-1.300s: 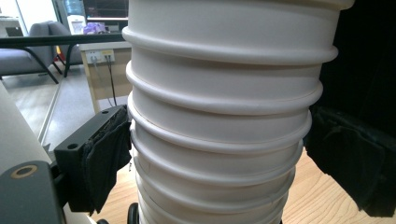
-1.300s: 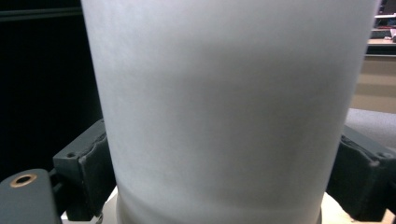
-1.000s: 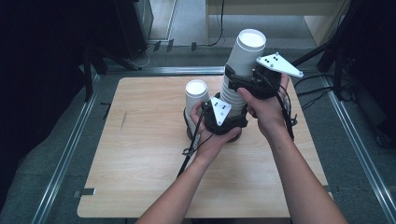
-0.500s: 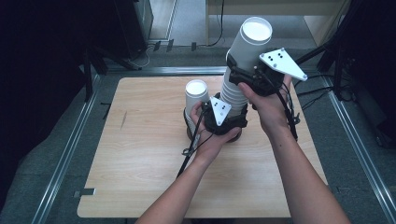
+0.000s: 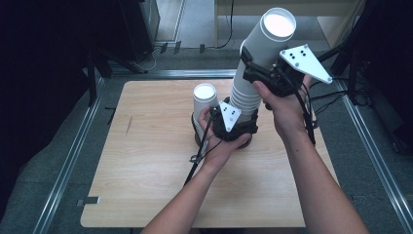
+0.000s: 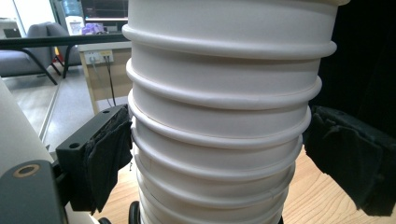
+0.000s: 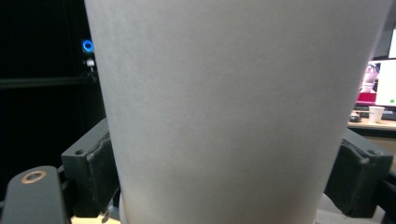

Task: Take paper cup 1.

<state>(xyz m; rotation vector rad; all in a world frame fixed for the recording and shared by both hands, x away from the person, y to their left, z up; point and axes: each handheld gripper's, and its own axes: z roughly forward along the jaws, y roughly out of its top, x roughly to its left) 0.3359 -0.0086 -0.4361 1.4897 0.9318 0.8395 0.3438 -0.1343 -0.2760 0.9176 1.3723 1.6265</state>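
Stack of white paper cups (image 5: 243,97) stands right of centre in the high view, on the wooden table (image 5: 146,195): nested, rolled rims showing as close ridges up its lower half. Left tongs (image 5: 238,127) sit around the stack's base, pads against the ribbed sides, holding it. Top cup (image 5: 268,39), plain smooth white wall, mouth open to the camera, sits tilted at upper right of the frame, partly out of the stack. Right tongs (image 5: 255,68) have just been closing and clamp its wall. A single white cup (image 5: 205,99) stands just left of the stack.
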